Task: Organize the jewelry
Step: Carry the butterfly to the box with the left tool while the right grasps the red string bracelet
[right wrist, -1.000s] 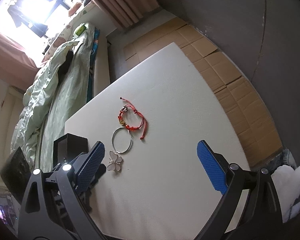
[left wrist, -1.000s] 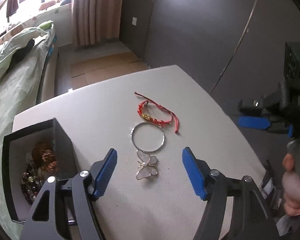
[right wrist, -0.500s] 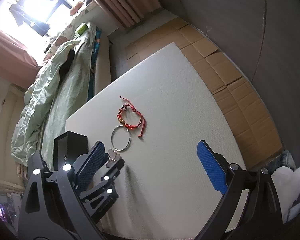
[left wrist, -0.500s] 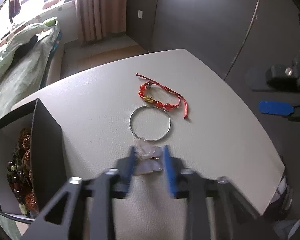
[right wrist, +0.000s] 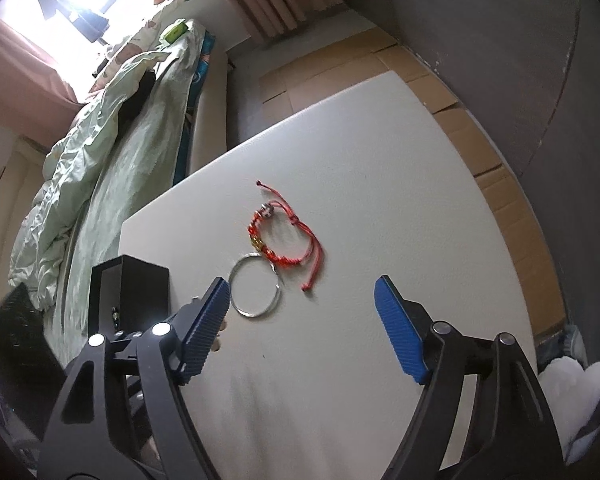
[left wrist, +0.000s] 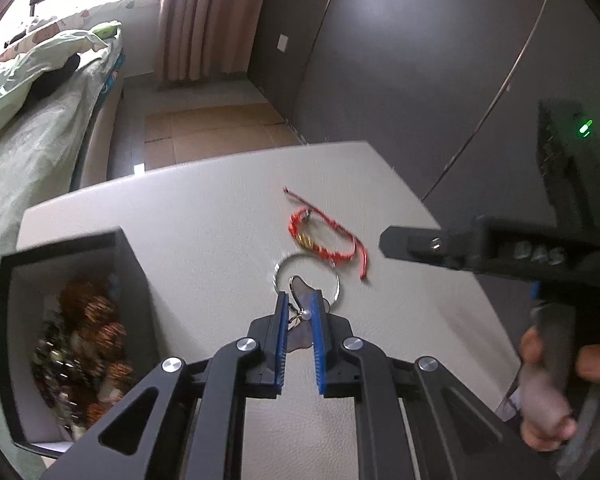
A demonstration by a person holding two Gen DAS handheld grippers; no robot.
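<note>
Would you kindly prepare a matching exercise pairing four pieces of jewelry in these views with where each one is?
Things:
1. butterfly brooch
2. red cord bracelet
3. silver bangle
4. beaded bracelets

Places:
A. inside the black box
B. flat on the table, farthest from the grippers
C. between the left gripper pads
D. on the table, between the cord bracelet and the brooch

Pairs: 1-C, 2-B, 3-D, 4-A
</note>
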